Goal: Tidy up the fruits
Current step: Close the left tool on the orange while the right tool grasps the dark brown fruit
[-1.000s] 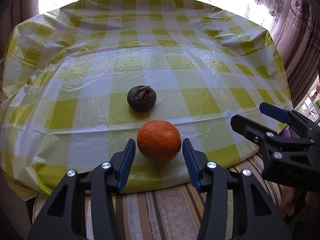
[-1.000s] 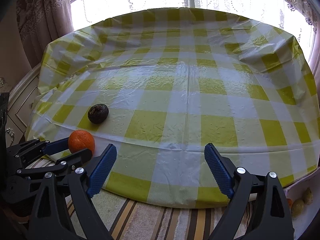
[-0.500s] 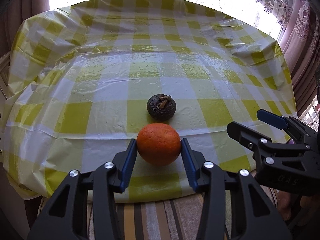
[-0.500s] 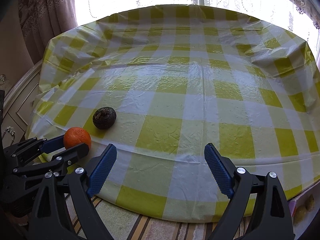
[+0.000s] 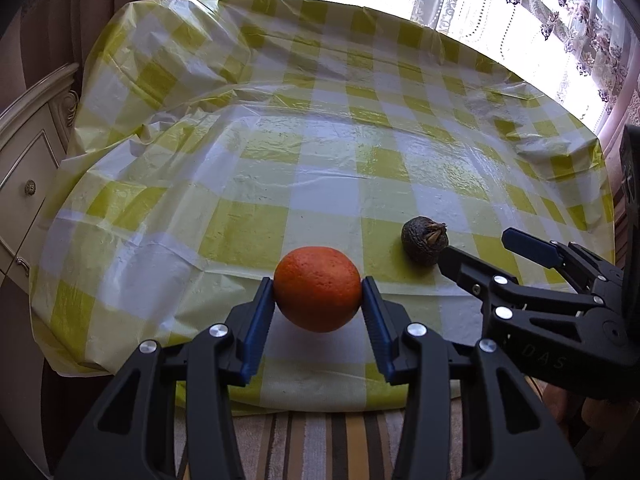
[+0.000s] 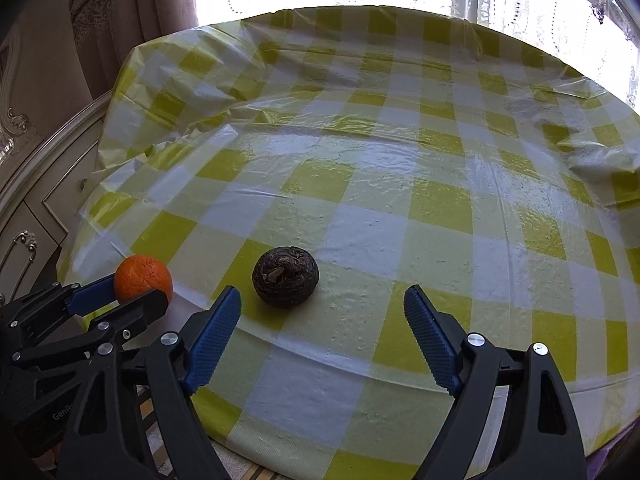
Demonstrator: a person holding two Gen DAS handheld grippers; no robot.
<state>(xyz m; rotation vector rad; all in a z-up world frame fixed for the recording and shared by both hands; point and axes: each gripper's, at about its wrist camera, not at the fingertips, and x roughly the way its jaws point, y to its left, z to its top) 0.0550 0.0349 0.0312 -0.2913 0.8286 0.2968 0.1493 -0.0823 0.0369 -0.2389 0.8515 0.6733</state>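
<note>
Now the orange (image 5: 318,294) sat clamped between your left gripper's (image 5: 318,300) blue pads at the table's (image 6: 360,216) near edge; just ahead of your empty, closing right gripper (image 6: 322,312) lay the dark wrinkled fruit (image 6: 286,277).

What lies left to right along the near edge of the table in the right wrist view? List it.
Left tongs shut on the orange → right tongs' left finger → dark shrivelled fruit on the checked tablecloth → right tongs' right finger, jaws closing with nothing between them yet.
</note>
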